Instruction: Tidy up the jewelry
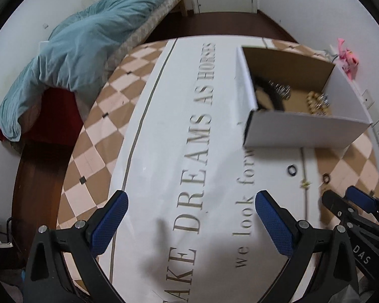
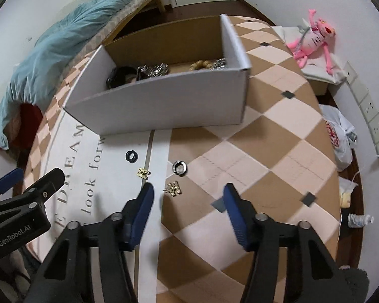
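Hovering spread and empty, the right claw (image 2: 188, 209) lines up on the gold earring (image 2: 173, 189) at twelve o'clock, ready for boxing; the left claw (image 1: 189, 217) is spread too.

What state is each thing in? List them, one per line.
white cardboard box: open-topped, upright, already holds jewelry.
black ring: loose on the cloth, outside the box.
silver ring: loose on the cloth, outside the box.
gold clip: loose, lying flat.
gold charm: loose, nearest the right gripper.
left gripper: open, empty.
right gripper: open, empty.
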`<state>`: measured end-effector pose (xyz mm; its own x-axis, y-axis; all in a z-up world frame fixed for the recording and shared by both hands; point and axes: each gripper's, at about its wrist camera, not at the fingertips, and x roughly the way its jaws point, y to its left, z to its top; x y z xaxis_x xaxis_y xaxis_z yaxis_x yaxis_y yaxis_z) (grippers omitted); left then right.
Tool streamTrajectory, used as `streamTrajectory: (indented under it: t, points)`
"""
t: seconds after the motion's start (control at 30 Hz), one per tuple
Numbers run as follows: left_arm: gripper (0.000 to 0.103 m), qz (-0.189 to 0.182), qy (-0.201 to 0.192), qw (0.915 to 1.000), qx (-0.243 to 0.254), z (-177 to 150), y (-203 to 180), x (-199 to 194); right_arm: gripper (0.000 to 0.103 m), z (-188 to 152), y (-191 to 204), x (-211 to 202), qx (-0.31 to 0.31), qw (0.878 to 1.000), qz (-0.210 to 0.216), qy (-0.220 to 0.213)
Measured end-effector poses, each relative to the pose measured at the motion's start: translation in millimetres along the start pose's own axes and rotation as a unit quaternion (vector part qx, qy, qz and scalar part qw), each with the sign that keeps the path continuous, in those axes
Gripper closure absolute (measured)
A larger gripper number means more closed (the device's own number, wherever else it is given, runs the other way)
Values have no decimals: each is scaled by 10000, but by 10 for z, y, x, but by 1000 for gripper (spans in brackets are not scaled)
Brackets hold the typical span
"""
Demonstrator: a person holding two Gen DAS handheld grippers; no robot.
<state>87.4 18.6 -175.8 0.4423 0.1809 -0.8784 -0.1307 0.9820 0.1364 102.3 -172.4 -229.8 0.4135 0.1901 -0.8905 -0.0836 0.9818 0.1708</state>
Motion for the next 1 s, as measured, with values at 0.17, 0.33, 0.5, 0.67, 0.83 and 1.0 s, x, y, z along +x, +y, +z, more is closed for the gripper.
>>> streamTrajectory:
  t: [0.17, 0.33, 0.5, 0.67, 0.83, 1.0]
  points:
    - [0, -34, 85, 10000, 8, -31, -18, 53, 86, -61, 197, 30, -586, 9959, -638, -263]
    - [0, -173, 97, 9997, 148, -37, -170, 78, 90, -112, 123, -13, -494, 9970, -515, -289]
    - [0, -509, 150, 9983, 222, -9, -385, 105, 90, -87, -192, -160, 103, 9989, -318, -339]
    - [1, -998, 173, 9942, 371, 13, -698, 143, 90, -29, -434, -246, 357, 9976, -445, -394]
    - [28, -1113, 128, 9915, 662, 6, -982, 177, 90, -12, -605, -264, 498, 9964, -568, -385]
    - [67, -1221, 43, 9894, 787, -8, -1054, 174, 90, -24, -689, -282, 570, 9957, -629, -374]
